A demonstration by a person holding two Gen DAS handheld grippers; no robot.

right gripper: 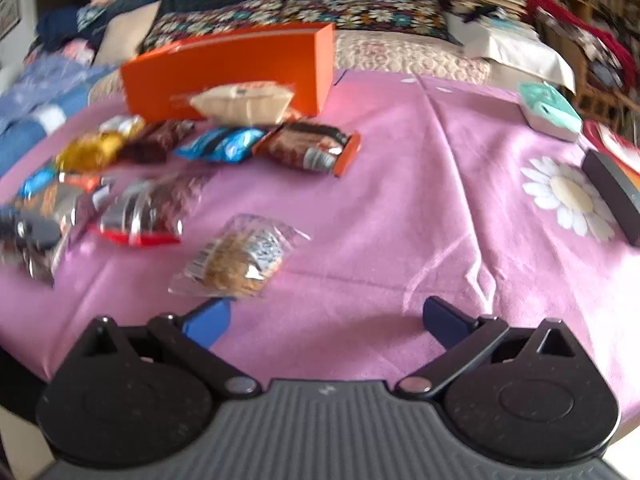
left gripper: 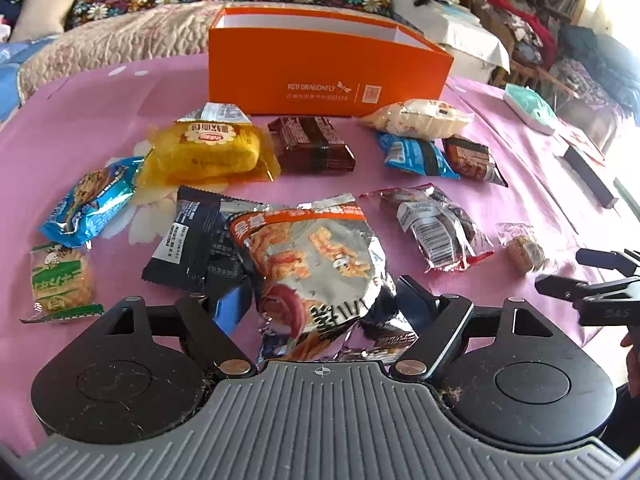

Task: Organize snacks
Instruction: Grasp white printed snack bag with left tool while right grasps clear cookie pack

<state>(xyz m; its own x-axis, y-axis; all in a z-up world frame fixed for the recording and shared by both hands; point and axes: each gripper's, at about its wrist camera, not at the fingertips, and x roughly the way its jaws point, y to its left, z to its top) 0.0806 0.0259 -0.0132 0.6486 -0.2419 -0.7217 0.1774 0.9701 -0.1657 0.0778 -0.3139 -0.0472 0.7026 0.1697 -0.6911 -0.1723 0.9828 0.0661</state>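
An open orange box [left gripper: 328,64] [right gripper: 228,68] stands at the far side of the pink cloth [left gripper: 120,100]. A crinkled silver and orange snack bag [left gripper: 316,264] lies between the fingers of my left gripper [left gripper: 320,300]; the jaws stand wide on either side of it and do not squeeze it. My right gripper [right gripper: 324,312] is open over bare cloth with nothing between its fingers. A clear-wrapped cookie [right gripper: 240,260] [left gripper: 524,252] lies just ahead of its left finger. In the left wrist view the right gripper [left gripper: 560,270] shows at the right edge, beside that cookie.
Several snack packs lie scattered before the box: a yellow cake pack [left gripper: 208,152], a brown pack [left gripper: 312,144], a blue pack [left gripper: 84,204], a green cracker pack [left gripper: 60,280], a black pack [left gripper: 192,236], a clear pack of dark pieces [left gripper: 436,228]. A mint case [right gripper: 550,110] and a dark bar [right gripper: 616,196] sit right.
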